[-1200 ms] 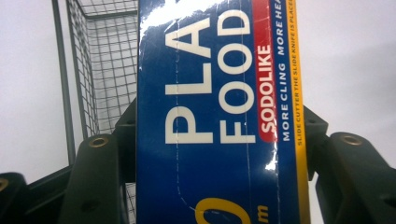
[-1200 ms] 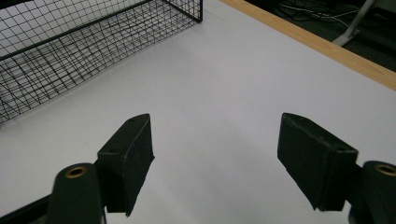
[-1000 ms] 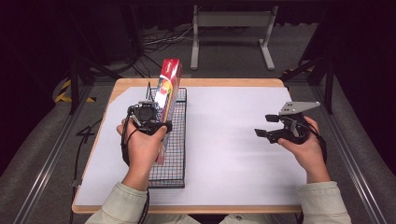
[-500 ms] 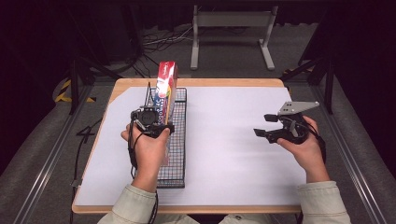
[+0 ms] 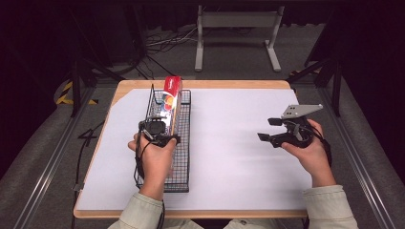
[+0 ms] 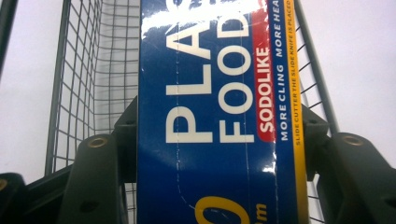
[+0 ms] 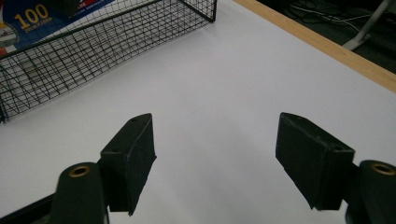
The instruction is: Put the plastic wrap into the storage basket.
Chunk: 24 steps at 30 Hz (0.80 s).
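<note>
**Wrap box held over the basket, set-down comes next**

I have the left claw (image 5: 160, 133) clamped on the long box of plastic food wrap (image 5: 170, 100), one jaw pressed to each long side, as the left gripper view shows with the blue face of the box (image 6: 215, 116) between the pads. The box sits lengthwise within the black wire basket (image 5: 184, 143) at the left of the desk (image 5: 229, 143), its far end tilted up over the basket's far rim; I cannot tell whether its near end touches the mesh floor. My right claw (image 5: 270, 130) hovers well apart over the white sheet, jaws spread wide and empty. I judge this to be the placing step: the next move calls for levelling the box between the basket's side walls, lowering it until it rests flat, then easing the jaws apart without snagging the wire
</note>
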Available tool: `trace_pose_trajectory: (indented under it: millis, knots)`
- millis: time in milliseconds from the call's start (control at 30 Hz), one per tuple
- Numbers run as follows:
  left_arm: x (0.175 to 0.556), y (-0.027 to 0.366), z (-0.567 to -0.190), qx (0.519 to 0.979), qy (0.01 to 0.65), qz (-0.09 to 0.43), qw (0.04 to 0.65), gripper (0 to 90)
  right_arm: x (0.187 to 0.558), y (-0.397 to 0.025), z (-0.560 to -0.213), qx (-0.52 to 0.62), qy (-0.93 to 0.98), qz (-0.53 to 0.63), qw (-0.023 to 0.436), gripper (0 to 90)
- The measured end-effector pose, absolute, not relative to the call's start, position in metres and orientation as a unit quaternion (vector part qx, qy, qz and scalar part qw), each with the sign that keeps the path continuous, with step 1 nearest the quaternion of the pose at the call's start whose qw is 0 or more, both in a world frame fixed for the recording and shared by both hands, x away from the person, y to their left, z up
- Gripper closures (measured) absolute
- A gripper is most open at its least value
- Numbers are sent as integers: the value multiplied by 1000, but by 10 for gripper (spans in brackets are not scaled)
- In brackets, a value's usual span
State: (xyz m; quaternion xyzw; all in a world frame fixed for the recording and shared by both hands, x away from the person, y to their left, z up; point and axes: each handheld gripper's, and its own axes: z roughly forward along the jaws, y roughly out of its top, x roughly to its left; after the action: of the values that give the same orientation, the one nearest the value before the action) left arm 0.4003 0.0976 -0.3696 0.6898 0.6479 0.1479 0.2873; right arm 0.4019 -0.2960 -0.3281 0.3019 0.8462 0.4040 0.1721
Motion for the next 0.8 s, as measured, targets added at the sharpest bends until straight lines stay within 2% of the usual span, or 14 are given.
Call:
trace_pose_trajectory:
  millis: [200,333,567,800]
  knots:
    - [401,96,-377,695,652,134,272,391,400,-293,-327,296,847,405,172,285]
    - [400,92,-379,697,651,144,263,390,400,-293,-327,295,849,404,171,283]
    - [403,93,-391,704,655,122,247,389,401,-288,-329,289,854,398,169,280]
    - [404,91,-396,708,655,127,232,389,400,-291,-326,285,855,398,171,275]
